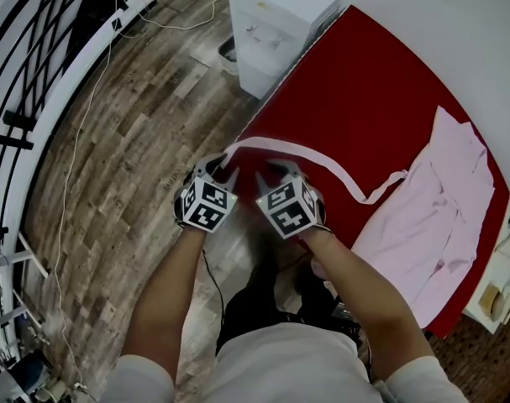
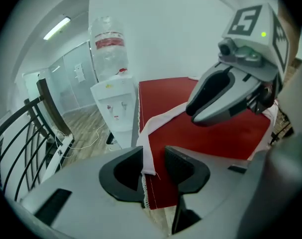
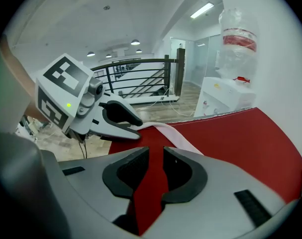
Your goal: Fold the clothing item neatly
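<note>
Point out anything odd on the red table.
The pink garment lies rumpled at the table's edge, while its long strap trails loose across the cloth to the corner, its end between the left gripper's open jaws.

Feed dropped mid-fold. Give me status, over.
Left gripper open, strap end loose between jaws. Right gripper narrowly open, empty. Pink garment rumpled on red table, strap trailing to its edge. Nothing blocking.

red table [image 1: 364, 99], pink garment [image 1: 444, 225] on it
</note>
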Demonstrator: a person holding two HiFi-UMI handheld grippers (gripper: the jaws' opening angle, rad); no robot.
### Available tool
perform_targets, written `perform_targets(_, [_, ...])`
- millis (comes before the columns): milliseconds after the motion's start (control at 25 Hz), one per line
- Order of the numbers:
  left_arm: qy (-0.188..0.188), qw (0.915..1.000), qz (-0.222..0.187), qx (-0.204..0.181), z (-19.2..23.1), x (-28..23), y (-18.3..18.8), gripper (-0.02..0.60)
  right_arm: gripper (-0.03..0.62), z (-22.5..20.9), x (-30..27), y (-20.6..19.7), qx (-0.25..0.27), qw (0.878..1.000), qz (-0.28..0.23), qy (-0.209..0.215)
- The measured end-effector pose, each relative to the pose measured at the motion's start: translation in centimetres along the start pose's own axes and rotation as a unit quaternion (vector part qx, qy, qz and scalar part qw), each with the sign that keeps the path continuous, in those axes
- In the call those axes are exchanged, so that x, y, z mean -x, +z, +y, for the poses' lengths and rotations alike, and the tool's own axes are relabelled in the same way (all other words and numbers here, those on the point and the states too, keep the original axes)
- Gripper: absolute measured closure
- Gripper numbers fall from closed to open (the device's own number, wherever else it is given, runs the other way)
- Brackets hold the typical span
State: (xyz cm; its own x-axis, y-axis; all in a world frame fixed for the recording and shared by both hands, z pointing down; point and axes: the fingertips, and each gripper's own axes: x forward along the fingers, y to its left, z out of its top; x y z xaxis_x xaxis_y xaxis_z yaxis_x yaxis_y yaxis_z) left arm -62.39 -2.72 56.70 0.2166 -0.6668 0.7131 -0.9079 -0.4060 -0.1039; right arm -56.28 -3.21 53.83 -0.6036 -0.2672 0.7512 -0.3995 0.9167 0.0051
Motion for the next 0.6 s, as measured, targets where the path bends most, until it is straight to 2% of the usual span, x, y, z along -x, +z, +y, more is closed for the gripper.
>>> perform_targets(120, [-0.006,0.9999,0.008,0.007,0.2,-0.2,0.1,0.452,0.525,0.0,0.4,-0.3,-0.005,1.000,-0.002,-0.001])
perform_targets(200, [0.003,0.9996,0.018,0.020,0.6,0.0,0.0,0.558,0.525,0.1,0.6,-0.6,-0.008,1.000,-0.002,-0.001])
perform_targets(320, [-0.011,0.9982,0.036,0.047,0.3,0.1,-0.3,0.572,0.526,0.3,1.0,-0.7,-0.009,1.000,-0.004,0.000])
perform_targets(400, [-0.040,0.9939,0.037,0.097,-0.2,0.4,-0.1,0.574,0.525,0.5,1.2,-0.5,-0.010,1.000,-0.010,0.004])
perform_targets(440, [-0.061,0.9878,0.027,0.141,-0.5,0.7,0.3,0.574,0.525,0.8,1.4,-0.2,-0.010,1.000,-0.015,0.008])
perform_targets(480, [-0.087,0.9760,0.010,0.199,-0.8,1.1,0.9,0.574,0.525,1.2,1.5,0.1,-0.010,1.000,-0.023,0.015])
perform_targets(520, [-0.118,0.9559,-0.015,0.268,-1.1,1.6,1.9,0.574,0.525,1.7,1.7,0.4,-0.010,0.999,-0.031,0.024])
perform_targets(560, [-0.150,0.9265,-0.046,0.342,-1.4,2.1,2.9,0.575,0.525,2.1,1.9,0.7,-0.009,0.999,-0.040,0.032])
perform_targets(600, [-0.179,0.8908,-0.077,0.410,-1.5,2.6,4.0,0.575,0.525,2.5,2.1,1.0,-0.008,0.998,-0.048,0.039])
